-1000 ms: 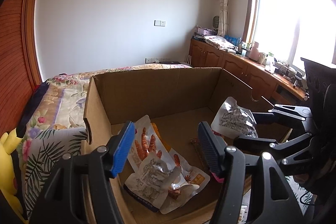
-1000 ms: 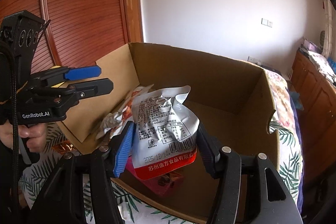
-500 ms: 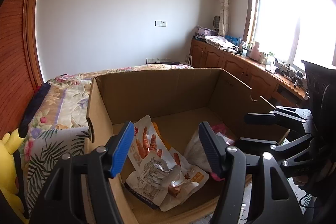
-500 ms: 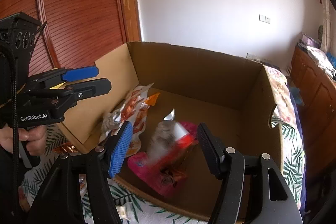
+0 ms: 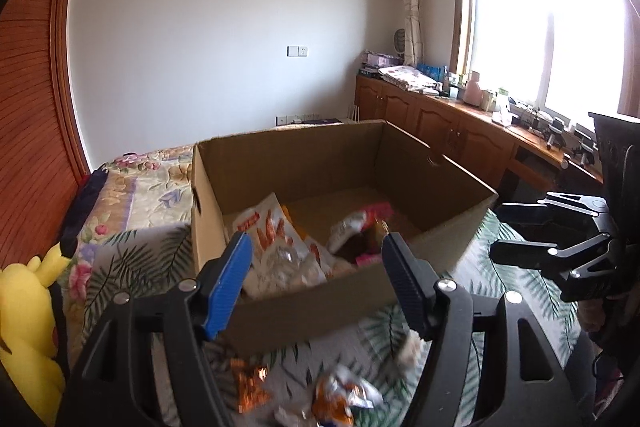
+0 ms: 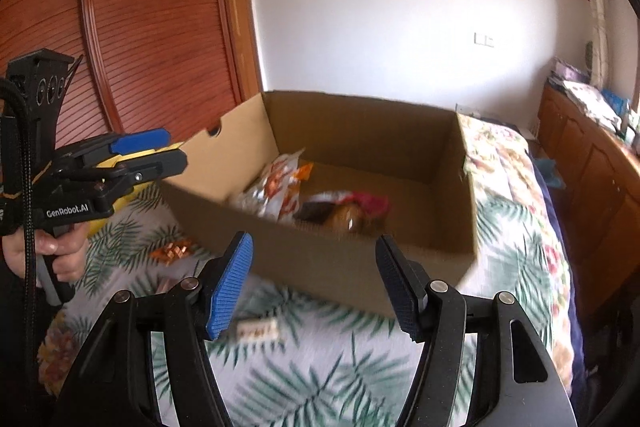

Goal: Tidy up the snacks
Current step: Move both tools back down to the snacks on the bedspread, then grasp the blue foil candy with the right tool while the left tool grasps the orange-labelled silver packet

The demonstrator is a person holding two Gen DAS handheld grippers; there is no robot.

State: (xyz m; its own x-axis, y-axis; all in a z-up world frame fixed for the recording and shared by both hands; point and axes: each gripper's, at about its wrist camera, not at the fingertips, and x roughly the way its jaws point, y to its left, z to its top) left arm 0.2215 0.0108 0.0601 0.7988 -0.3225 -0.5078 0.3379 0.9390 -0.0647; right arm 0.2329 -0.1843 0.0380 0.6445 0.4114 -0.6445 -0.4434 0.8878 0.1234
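Snack packets lay inside an open cardboard box [image 5: 304,303] on a leaf-patterned bedspread [image 6: 320,379]: a white-and-orange packet [image 5: 276,231] against the box's left wall, and a silver, red and pink heap of packets [image 5: 362,231] just beside it toward the middle. More wrappers lay loose on the bedspread in front of the box, among them a crumpled orange wrapper [image 6: 172,250] and a small pale packet [image 6: 258,331], all blurred. The left gripper [image 5: 316,279] hung over the box's near wall, fingers spread apart and holding nothing. The right gripper [image 6: 314,281] hovered before the box, likewise spread wide and empty. A yellow plush toy [image 5: 28,311] sat at the bed's edge, with wooden cabinets [image 5: 448,139] below the window.
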